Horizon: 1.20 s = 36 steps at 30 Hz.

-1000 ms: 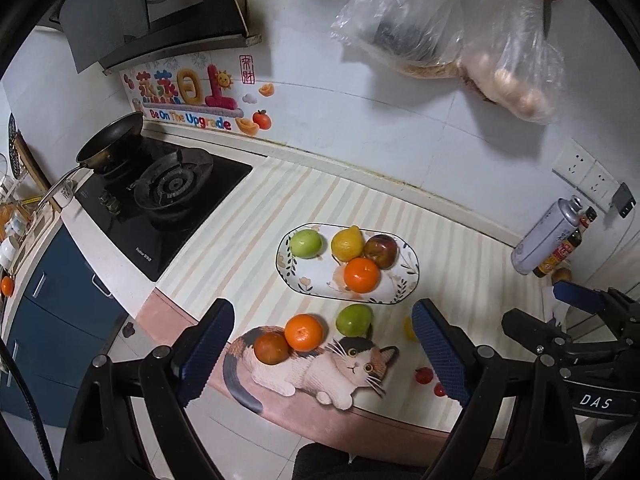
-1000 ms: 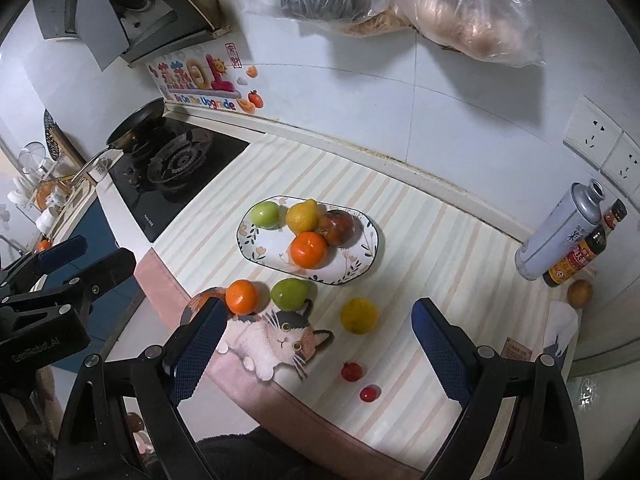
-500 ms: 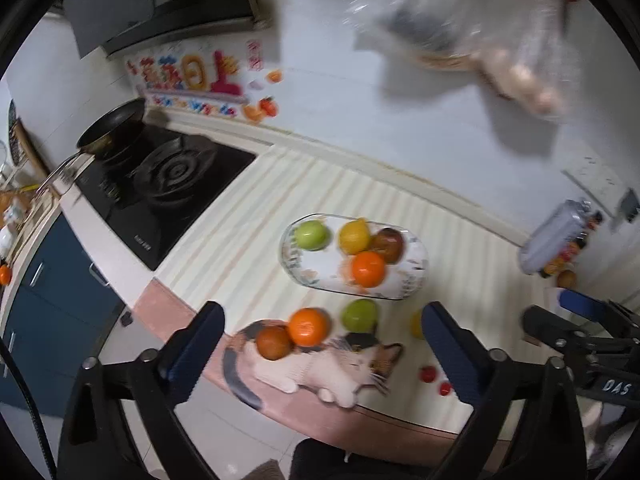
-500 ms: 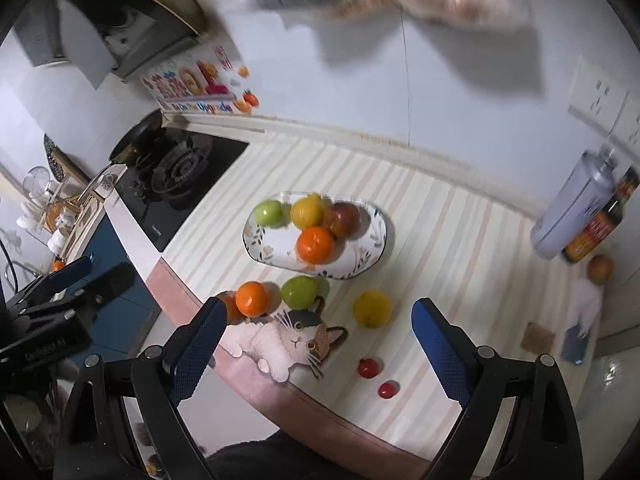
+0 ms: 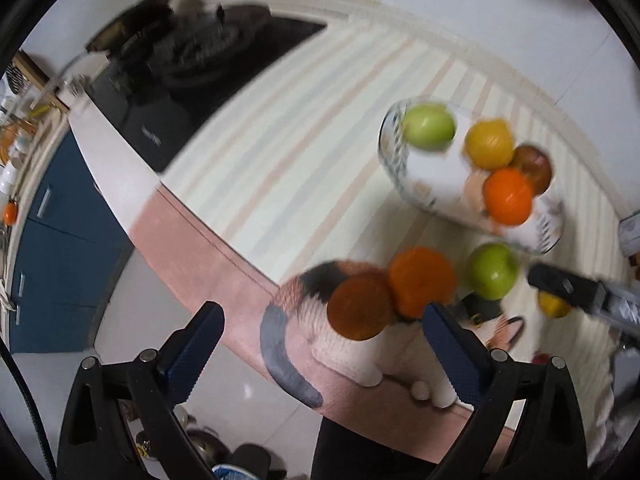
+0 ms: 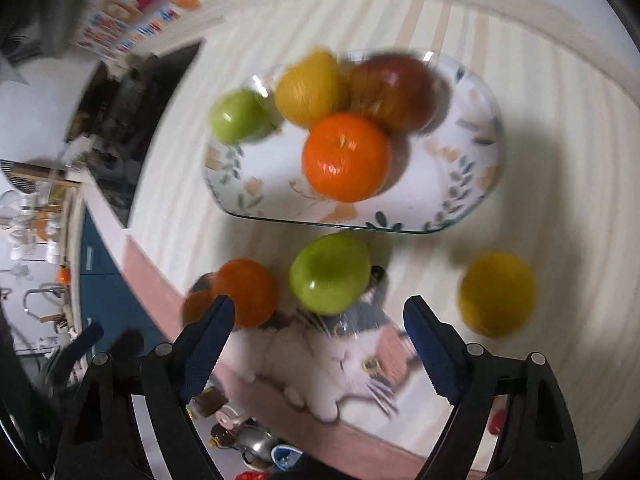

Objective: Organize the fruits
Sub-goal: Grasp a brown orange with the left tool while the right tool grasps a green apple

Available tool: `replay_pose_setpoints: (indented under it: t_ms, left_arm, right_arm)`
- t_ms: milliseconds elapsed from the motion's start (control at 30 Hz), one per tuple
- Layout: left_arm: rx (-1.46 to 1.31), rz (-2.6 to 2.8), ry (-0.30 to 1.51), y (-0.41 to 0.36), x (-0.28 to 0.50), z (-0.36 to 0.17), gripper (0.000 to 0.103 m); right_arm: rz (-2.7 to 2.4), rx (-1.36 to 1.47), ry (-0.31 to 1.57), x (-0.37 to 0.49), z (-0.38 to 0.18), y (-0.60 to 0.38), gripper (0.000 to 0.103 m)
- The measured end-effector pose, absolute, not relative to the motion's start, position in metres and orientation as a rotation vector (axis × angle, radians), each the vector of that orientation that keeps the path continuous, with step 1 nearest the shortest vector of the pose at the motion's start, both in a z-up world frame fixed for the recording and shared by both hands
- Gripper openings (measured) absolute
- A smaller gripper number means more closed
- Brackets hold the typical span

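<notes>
Fruits (image 6: 346,157), seemingly 4, fill plate (image 6: 472,200); both hand-held grippers (image 6: 316,332) spread wide, empty.

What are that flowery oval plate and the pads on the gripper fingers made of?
The oval plate looks like glass: its near rim is clear and glinting, with a leaf print over a white base, though glazed ceramic is possible. The right gripper finger pads look like blue rubber or plastic, matte and finely ridged.

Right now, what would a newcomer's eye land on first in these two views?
The floral plate, heaped with a green apple, yellow fruit, red apple and an orange. In front of it, loose fruit sits on the cat-print mat, with the open right gripper hovering over the loose green apple.
</notes>
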<state>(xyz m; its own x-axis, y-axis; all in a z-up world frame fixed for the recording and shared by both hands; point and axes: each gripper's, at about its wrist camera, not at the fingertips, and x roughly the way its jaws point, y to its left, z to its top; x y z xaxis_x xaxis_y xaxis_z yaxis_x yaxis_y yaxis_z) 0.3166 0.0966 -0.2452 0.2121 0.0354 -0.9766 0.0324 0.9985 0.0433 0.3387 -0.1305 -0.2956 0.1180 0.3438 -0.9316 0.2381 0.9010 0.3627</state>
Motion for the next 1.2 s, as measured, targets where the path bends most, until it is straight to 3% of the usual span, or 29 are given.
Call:
replay_pose_setpoints:
  t_ms: [67, 233, 367, 467, 533, 667, 967, 1067, 1200]
  left_arm:
    - [0.063, -0.013, 1.385, 0.097, 0.316, -0.259, 0.101]
    - [0.106, -0.079, 1.42, 0.088, 0.319, -0.281, 0.101]
    - [0.136, -0.132, 1.427, 0.076, 0.327, -0.297, 0.1]
    - [0.145, -0.172, 1.45, 0.069, 0.329, -0.31, 0.078]
    - [0.105, -0.204, 1.451, 0.07, 0.329, -0.312, 0.078]
    - [0.103, -0.243, 1.437, 0.071, 0.328, -0.31, 0.063]
    - [0.115, -0.316, 1.431, 0.071, 0.323, -0.316, 0.063]
    - [0.14, -0.281, 1.421, 0.073, 0.322, -0.315, 0.049]
    - [0.134, -0.289, 1.428, 0.078, 0.311, -0.313, 0.049]
  right_arm:
    - [0.059, 0.479, 1.505, 0.349, -0.316, -0.122, 0.084]
    - [0.027, 0.372, 1.529, 0.363, -0.34, -0.103, 0.06]
    - [0.055, 0.373, 1.562, 0.357, -0.344, -0.105, 0.06]
    - [0.069, 0.344, 1.586, 0.34, -0.341, -0.108, 0.06]
    - [0.082, 0.339, 1.61, 0.326, -0.341, -0.11, 0.06]
    - [0.102, 0.35, 1.629, 0.307, -0.343, -0.11, 0.06]
    - [0.113, 0.334, 1.621, 0.313, -0.345, -0.104, 0.06]
    - [0.125, 0.352, 1.636, 0.316, -0.348, -0.106, 0.06]
    - [0.138, 0.312, 1.649, 0.315, -0.348, -0.101, 0.06]
